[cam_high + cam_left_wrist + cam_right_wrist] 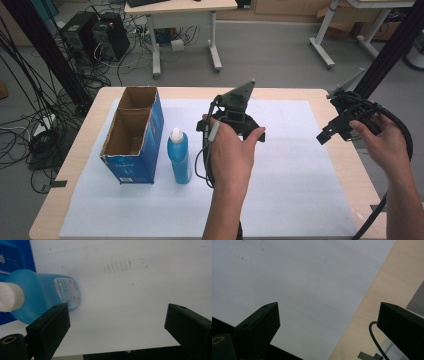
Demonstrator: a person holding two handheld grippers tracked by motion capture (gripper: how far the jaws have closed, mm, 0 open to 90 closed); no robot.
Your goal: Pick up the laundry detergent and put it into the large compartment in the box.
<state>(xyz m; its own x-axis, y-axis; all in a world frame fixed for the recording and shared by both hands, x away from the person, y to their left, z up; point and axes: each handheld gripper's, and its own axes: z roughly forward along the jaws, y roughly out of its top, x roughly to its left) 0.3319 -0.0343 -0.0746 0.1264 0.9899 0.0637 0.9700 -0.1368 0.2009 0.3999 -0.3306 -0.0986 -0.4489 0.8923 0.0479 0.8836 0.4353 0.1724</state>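
So nothing is gripped yet: my left gripper (239, 131) hangs wide open and empty at 3 o'clock of the upright blue bottle (179, 156), my right gripper (336, 131) equally spread.

The blue bottle (179, 156) stands just beside the open cardboard box (134, 134), leaving only a narrow gap between them, while the white sheet (290, 170) to the bottle's right lies bare and open across to the table's (350, 165) far edge.
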